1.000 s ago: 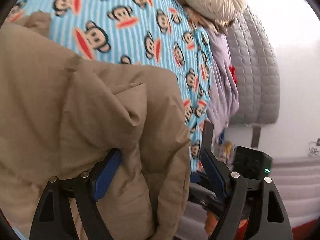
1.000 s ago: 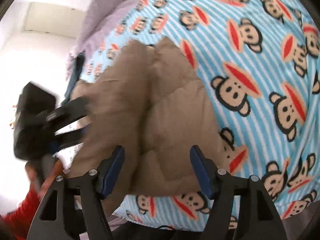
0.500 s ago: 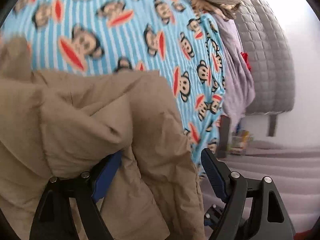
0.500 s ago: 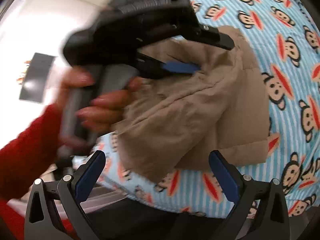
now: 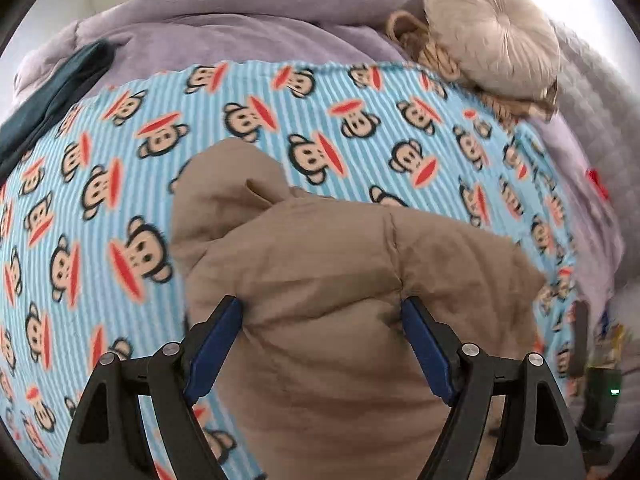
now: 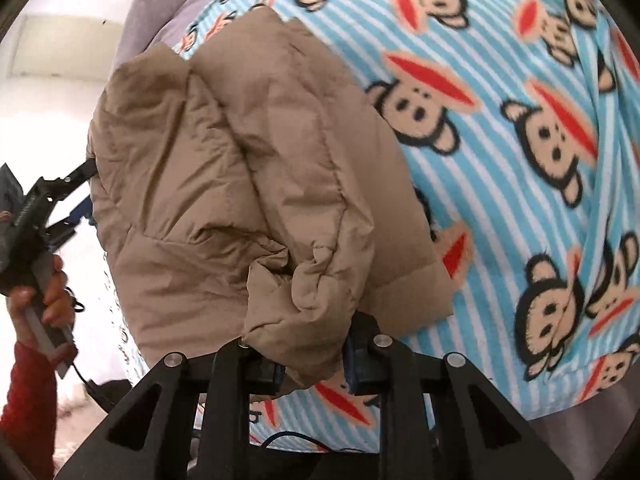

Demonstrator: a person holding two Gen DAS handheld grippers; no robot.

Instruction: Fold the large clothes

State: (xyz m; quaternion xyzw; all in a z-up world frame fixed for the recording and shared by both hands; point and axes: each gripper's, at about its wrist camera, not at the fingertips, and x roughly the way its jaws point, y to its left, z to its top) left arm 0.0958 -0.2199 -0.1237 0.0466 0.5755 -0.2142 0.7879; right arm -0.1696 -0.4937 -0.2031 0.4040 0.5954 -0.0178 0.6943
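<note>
Our right gripper (image 6: 310, 364) had just closed on the tan padded jacket's (image 6: 248, 168) near corner; our left gripper (image 5: 322, 344) straddled its far bulk, wide, beyond.

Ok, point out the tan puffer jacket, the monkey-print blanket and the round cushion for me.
tan puffer jacket (image 6: 240, 168): right wrist view, quilted middle panel.
monkey-print blanket (image 5: 100, 220): left wrist view, bare striped area left of the jacket.
round cushion (image 5: 496, 36): left wrist view, near its centre button.

I am working over a bed, lilac blanket (image 5: 248, 36) spreading across it. Lying on it: monkey-print striped fleece (image 5: 360, 128); tan padded jacket (image 5: 320, 280) sitting on the fleece; round cream cushion (image 5: 492, 32) resting at the far corner.
</note>
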